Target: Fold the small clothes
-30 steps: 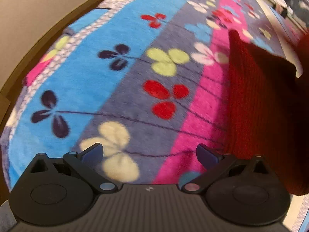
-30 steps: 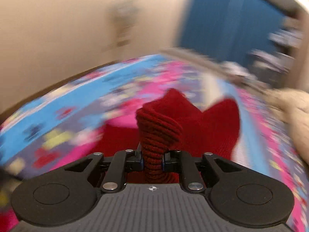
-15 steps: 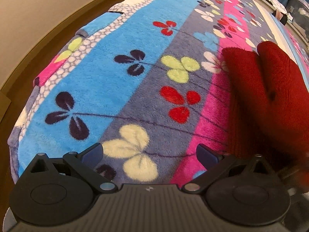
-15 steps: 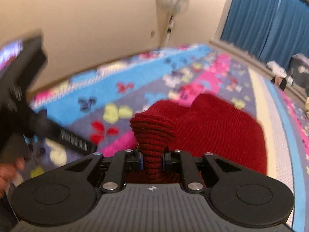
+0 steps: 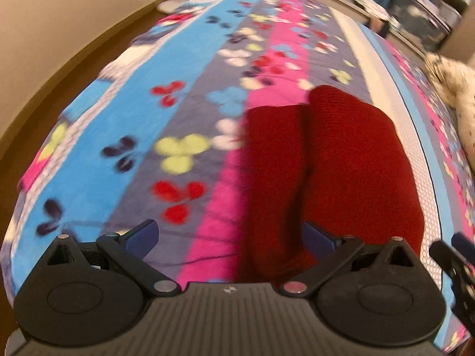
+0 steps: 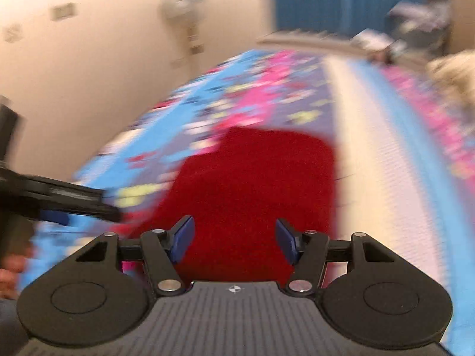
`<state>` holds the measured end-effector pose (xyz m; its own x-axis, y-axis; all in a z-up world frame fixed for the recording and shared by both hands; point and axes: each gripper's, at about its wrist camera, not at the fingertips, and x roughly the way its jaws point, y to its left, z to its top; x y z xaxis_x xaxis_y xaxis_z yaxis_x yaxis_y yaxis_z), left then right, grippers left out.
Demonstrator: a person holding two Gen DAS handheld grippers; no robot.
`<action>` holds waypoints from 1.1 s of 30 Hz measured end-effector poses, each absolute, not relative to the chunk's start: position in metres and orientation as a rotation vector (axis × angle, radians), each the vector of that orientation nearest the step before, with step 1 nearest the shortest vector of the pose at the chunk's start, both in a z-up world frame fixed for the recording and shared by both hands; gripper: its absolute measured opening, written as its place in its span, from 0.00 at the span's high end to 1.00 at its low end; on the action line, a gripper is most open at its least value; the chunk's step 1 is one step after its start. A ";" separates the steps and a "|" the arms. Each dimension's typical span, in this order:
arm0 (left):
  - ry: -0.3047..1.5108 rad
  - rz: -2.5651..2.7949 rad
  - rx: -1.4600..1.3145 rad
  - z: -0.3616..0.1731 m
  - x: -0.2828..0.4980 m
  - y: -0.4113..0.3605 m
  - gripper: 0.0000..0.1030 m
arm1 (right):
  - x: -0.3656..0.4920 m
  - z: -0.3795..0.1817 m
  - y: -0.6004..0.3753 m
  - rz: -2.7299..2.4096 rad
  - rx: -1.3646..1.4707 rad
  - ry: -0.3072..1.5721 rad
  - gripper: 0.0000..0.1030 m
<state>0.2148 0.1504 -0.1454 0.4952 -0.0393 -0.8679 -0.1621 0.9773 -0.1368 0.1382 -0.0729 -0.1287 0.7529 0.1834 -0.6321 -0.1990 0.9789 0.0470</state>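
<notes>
While both claws gape empty, the red knit garment point(image 6: 249, 184) lies flat just ahead of them.

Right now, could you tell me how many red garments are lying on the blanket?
1. A red knit lies folded on the blanket's pink and grey stripes, just ahead of both open grippers; it shows again in the right wrist view. Others may be out of frame.

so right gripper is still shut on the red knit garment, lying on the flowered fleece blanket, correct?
No. In the right wrist view the right gripper has its jaws open, holding nothing. The red knit garment does lie on the flowered fleece blanket.
</notes>
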 end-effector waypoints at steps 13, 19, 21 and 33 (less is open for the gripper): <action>1.125 0.071 -0.140 -0.198 0.211 0.132 0.00 | 0.147 -0.211 -0.083 0.210 -0.093 0.856 0.43; 1.011 0.036 -0.103 -0.150 0.227 0.112 0.00 | 0.160 -0.148 -0.099 0.170 -0.036 0.711 0.43; 1.026 0.058 -0.050 -0.158 0.241 0.102 0.00 | 0.179 -0.147 -0.101 0.141 -0.052 0.710 0.43; 1.083 0.057 0.074 -0.164 0.214 0.097 0.00 | 0.193 -0.164 -0.107 0.111 0.036 0.855 0.26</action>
<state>0.2142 0.0973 -0.1637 0.4678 0.0830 -0.8799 -0.0106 0.9960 0.0883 0.1927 -0.1067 -0.1637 0.6512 0.1119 -0.7506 -0.0830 0.9936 0.0761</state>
